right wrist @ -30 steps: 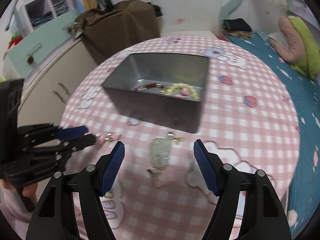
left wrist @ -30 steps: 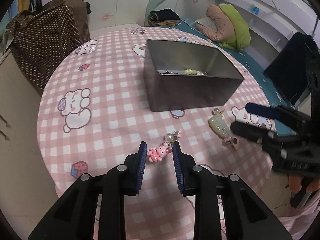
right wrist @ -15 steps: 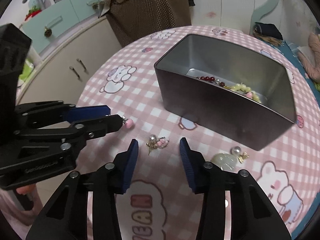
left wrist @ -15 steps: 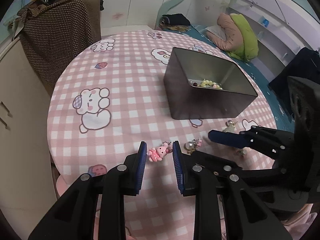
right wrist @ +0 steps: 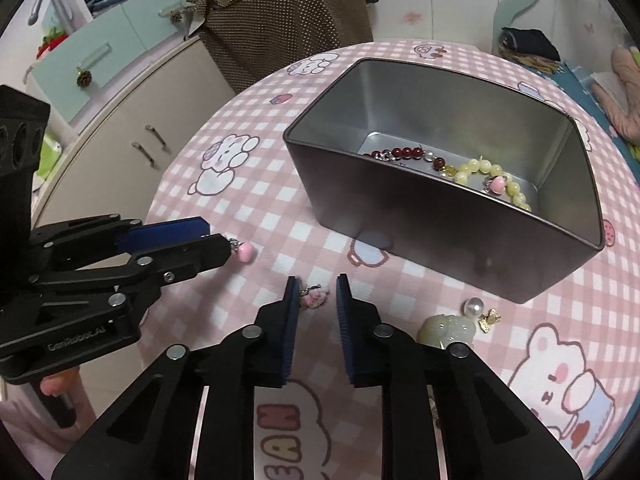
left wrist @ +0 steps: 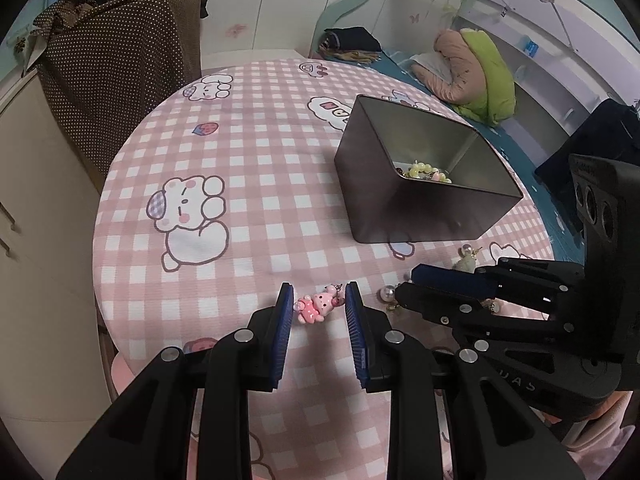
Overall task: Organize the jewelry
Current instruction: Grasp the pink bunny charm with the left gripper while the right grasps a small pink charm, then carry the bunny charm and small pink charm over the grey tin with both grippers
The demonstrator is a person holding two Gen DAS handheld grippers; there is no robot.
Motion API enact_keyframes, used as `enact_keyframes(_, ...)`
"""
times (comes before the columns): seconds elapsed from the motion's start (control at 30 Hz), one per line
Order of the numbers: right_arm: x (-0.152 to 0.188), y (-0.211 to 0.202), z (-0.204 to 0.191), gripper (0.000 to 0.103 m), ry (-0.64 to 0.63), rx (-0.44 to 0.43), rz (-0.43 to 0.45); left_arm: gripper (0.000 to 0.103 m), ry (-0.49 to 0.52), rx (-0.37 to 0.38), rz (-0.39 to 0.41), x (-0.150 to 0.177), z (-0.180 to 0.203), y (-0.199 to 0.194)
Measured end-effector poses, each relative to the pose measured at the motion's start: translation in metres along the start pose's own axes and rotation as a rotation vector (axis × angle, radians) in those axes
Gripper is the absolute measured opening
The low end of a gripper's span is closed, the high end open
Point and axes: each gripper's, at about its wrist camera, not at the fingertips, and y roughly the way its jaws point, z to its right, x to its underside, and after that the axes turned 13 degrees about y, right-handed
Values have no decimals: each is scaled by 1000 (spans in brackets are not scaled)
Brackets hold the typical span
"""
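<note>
Straddling the pink bear charm (left wrist: 316,307), your left gripper (left wrist: 316,304) stands open, a blue pad on each side of the charm and neither clearly touching it. Your right gripper (right wrist: 316,294) is likewise open, narrowly, around a smaller pink charm (right wrist: 315,297) on the near side of the metal tin (right wrist: 452,240).

Both charms lie flat on the checked counter (left wrist: 248,216) in front of the tin, the bear charm further out toward the counter's edge. To do this well, I would lower each gripper until the pad tips almost brush the cloth, then close slowly so the pads meet the body of the charm and not its loose ring or chain. These pieces look small and slick, so a squeeze off centre could flick them aside. Keep the two grippers from crowding each other, since they sit close side by side.

Just off the tin's near right corner lie a pale green carved pendant (right wrist: 448,330) and a pearl earring (right wrist: 474,307) with a gold bow, not yet picked up. Inside the tin rest a dark red bead strand (right wrist: 400,154) and a yellow-green bead bracelet (right wrist: 488,172), so the job seems about half done. Once you hold a charm, lift clear of the tin's rim before releasing.
</note>
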Motion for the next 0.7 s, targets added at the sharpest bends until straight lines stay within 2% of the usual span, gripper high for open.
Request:
enact_keyframes(0.43,-1,-7,23,15,83,-24,-9,25,-3,-2,-3,-1,-3,2)
enact_keyframes(0.7,-6,-23,31,15,107,-16,33,25,3,-2,18,-7,-2,-3)
